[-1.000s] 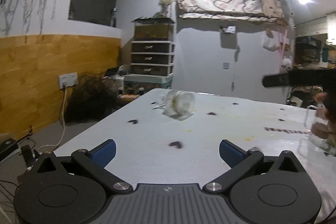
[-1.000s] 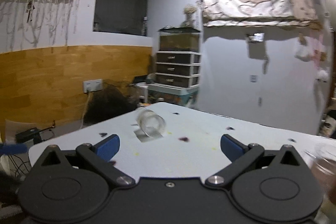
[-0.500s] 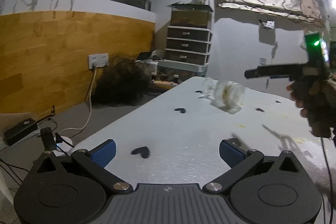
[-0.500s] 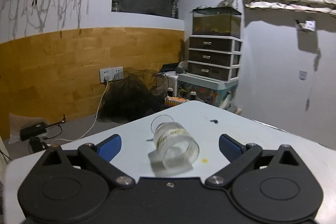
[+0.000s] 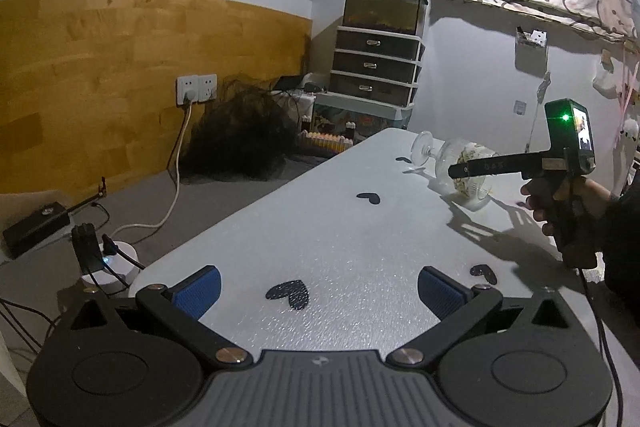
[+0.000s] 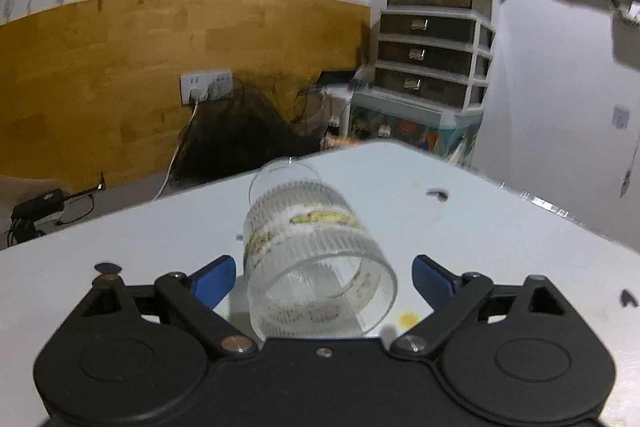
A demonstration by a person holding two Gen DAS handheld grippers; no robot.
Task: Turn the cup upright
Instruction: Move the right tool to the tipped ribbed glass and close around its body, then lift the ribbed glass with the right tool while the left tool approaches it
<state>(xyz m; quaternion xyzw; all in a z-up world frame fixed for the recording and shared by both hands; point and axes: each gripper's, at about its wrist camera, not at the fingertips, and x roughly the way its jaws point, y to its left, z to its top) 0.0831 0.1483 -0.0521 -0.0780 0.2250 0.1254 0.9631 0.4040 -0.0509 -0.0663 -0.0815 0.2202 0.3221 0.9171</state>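
A clear ribbed stemmed glass cup (image 6: 316, 259) lies on its side on the white table (image 6: 500, 235), its open mouth facing the right wrist camera and its foot pointing away. My right gripper (image 6: 322, 277) is open, and the cup's bowl lies between its blue pads without visible contact. In the left wrist view the cup (image 5: 460, 167) lies far right on the table (image 5: 340, 227), with the right gripper (image 5: 460, 170) reaching over it. My left gripper (image 5: 318, 293) is open and empty, low over the table's near end.
Dark heart-shaped marks (image 5: 289, 295) dot the table. The table's left edge drops to a floor with cables and a power strip (image 5: 108, 263). A drawer unit (image 5: 376, 67) with a fish tank stands against the back wall.
My right gripper has moved forward until the cup lies between its open fingers. My left gripper has swung left and drawn back, so the cup sits further right in its view.
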